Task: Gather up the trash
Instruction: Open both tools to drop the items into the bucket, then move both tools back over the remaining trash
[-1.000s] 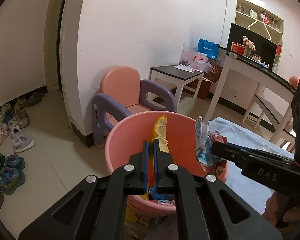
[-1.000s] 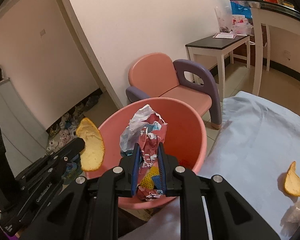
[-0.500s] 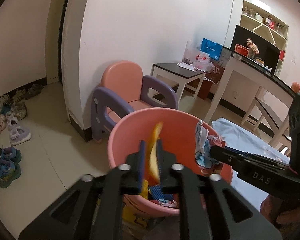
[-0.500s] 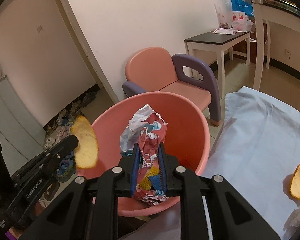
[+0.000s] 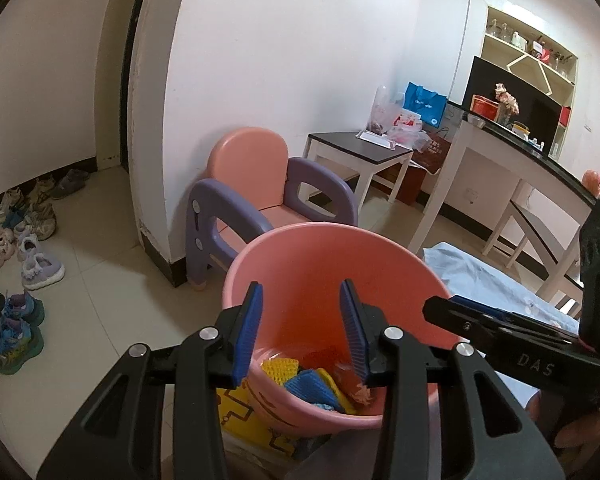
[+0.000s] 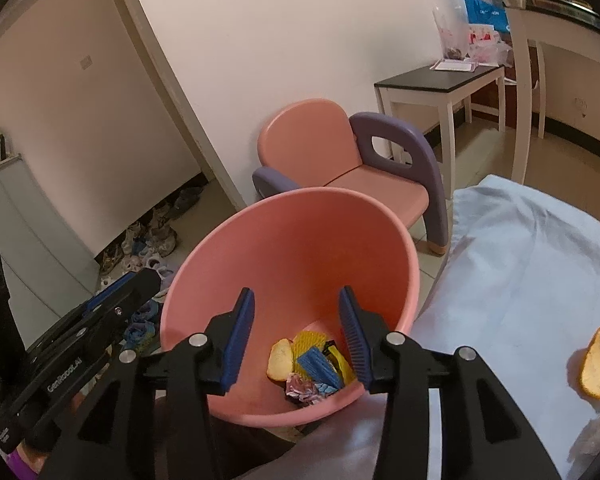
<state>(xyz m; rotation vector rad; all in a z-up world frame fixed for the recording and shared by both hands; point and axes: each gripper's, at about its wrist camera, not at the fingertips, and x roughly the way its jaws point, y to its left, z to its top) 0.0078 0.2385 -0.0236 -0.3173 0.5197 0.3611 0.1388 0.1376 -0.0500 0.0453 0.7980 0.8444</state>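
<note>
Both loads had dropped: peel (image 6: 281, 364) and crumpled wrapper (image 6: 302, 387) lay at bucket (image 5: 328, 248) bottom. My left gripper (image 5: 300, 330) and right gripper (image 6: 296, 336) were opening, nothing between the jaws. Another peel (image 6: 596, 372) waited near the cloth's (image 6: 512, 248) right edge; reaching across risked tipping the bucket.

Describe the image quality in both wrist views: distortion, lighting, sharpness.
Left wrist view: strong fisheye bending of walls, dark vignette corners, bright glare on the back shelf, pink bucket sharp. Right wrist view: same curved doorframe and black corners, even indoor light, soft shadow inside the bucket, orange peel near the edge slightly soft.
</note>
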